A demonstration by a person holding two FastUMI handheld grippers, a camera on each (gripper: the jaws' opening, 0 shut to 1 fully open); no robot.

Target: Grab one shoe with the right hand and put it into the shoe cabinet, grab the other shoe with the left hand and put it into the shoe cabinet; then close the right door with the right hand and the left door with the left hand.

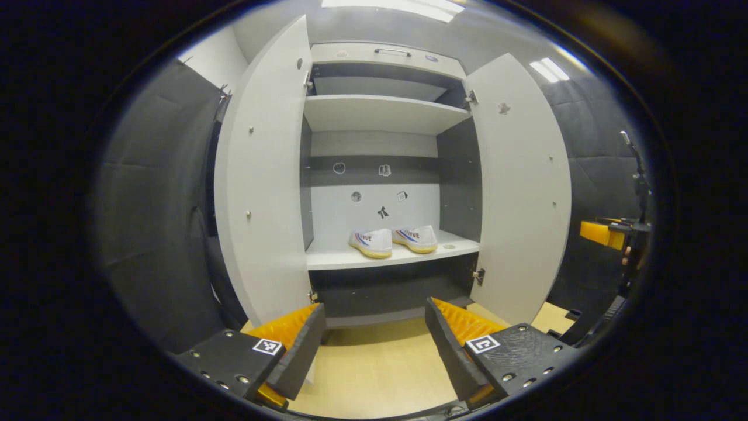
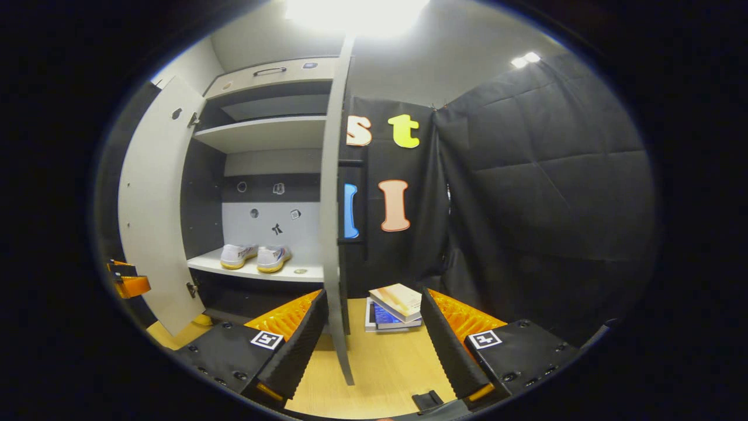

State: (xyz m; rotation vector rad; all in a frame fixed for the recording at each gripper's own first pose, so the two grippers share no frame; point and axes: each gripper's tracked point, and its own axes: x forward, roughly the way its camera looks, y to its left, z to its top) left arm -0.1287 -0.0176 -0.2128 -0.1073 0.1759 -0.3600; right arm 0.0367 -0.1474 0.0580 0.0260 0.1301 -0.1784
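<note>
Doors are the things left to handle: both shoes (image 1: 392, 240) sit already side by side on the lower shelf (image 1: 391, 255) of the shoe cabinet (image 1: 383, 55), centre of frame. Left door (image 1: 263, 175), left of centre, and right door (image 1: 520, 187), right of centre, are flat pale grey panels, stiff, prob. light on hinges w/ smooth faces; best pushed at the free edge. Left gripper (image 1: 374, 345), bottom centre, has fingers apart, holding nothing. In right gripper view, right gripper (image 2: 371, 345) is also spread, w/ door edge (image 2: 334, 204) between fingers, no contact.
</note>
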